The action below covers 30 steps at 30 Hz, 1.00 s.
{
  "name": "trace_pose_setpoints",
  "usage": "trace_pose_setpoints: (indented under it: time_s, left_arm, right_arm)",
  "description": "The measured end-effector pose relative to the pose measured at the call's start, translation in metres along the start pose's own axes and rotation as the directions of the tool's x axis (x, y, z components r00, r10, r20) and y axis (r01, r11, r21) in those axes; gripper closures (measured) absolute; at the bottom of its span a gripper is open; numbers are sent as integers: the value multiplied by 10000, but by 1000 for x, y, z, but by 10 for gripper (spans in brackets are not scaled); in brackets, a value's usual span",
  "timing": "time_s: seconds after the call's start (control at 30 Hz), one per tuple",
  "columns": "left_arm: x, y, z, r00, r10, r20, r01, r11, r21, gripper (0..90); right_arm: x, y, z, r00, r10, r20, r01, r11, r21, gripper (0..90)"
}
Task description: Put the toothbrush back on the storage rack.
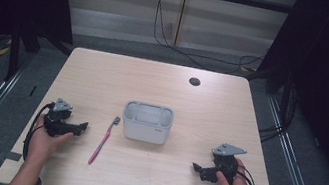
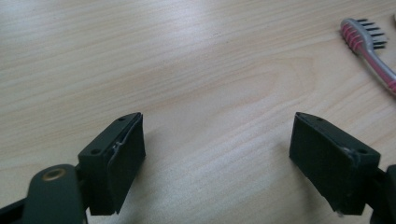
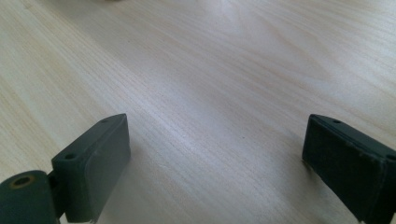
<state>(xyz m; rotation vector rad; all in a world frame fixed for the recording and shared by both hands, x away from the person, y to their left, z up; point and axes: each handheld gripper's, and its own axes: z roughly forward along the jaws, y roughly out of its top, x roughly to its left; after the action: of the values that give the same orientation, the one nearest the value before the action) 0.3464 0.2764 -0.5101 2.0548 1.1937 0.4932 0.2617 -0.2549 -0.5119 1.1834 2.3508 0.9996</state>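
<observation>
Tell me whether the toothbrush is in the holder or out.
Out. The toothbrush lies flat on the table, left of the grey holder, not touching it.

The rectangular table (image 1: pixel 104 77) has a pale wood-grain top, smooth with a soft sheen. At its middle, the light grey rounded-rectangle plastic holder (image 1: pixel 145 129) looks smooth and matt. Just left of the holder, the pink and grey plastic toothbrush (image 1: pixel 104 140) has ribbed pink grip strips near its dark bristles. The left gripper (image 2: pixel 217 151) and right gripper (image 3: pixel 217 163) have matt black, slightly scuffed plastic-looking jaws.
</observation>
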Motion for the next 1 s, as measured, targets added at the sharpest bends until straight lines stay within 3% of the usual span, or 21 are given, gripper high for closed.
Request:
trace_pose_setpoints:
  time_s: [0.17, 0.23, 0.3, 0.37, 0.6, 0.67, 0.77, 0.83, 0.87, 0.97, 1.0]
  left_arm:
    - [0, 3, -3, 10000, -1, -74, 5, 9991, 420, 188]
    - [-1, 5, -7, 9998, -200, -10, 200, 9963, 839, 191]
    - [-2, 7, -8, 9994, -350, 25, 346, 9947, 965, 204]
    - [-5, 13, -13, 9990, -428, 132, 402, 9871, 1552, 232]
    - [-20, 32, -21, 9957, -749, 550, 605, 9718, 2279, 260]
    - [-29, 40, -20, 9947, -650, 801, 409, 9615, 2716, 269]
    - [-35, 46, -19, 9941, -633, 878, 358, 9577, 2854, 286]
    - [-40, 51, -18, 9932, -608, 993, 276, 9515, 3065, 300]
    - [-45, 56, -18, 9918, -554, 1152, 132, 9409, 3384, 308]
    - [-51, 61, -17, 9913, -485, 1220, 31, 9375, 3479, 323]
    - [-54, 63, -16, 9907, -479, 1276, -12, 9331, 3597, 326]
  right_arm:
    - [0, 1, 0, 10000, 2, -17, -2, 10000, 47, 70]
    - [0, 1, 0, 10000, 2, -18, -2, 10000, 48, 70]
    - [-1, 1, 0, 10000, -6, -20, 6, 10000, 39, 70]
    - [0, 1, 0, 10000, 49, -35, -48, 10000, 65, 70]
    - [0, 1, 0, 10000, 40, -39, -40, 10000, 61, 70]
    - [0, 1, 0, 10000, 41, -38, -41, 10000, 62, 70]
    - [0, 1, 0, 10000, 39, -38, -39, 10000, 61, 70]
    - [0, 1, 0, 10000, 38, -41, -38, 10000, 62, 70]
    - [0, 1, 0, 10000, 38, -39, -38, 10000, 60, 70]
    - [0, 1, 0, 10000, 37, -38, -37, 10000, 61, 70]
    - [0, 1, 0, 10000, 39, -38, -39, 10000, 62, 70]
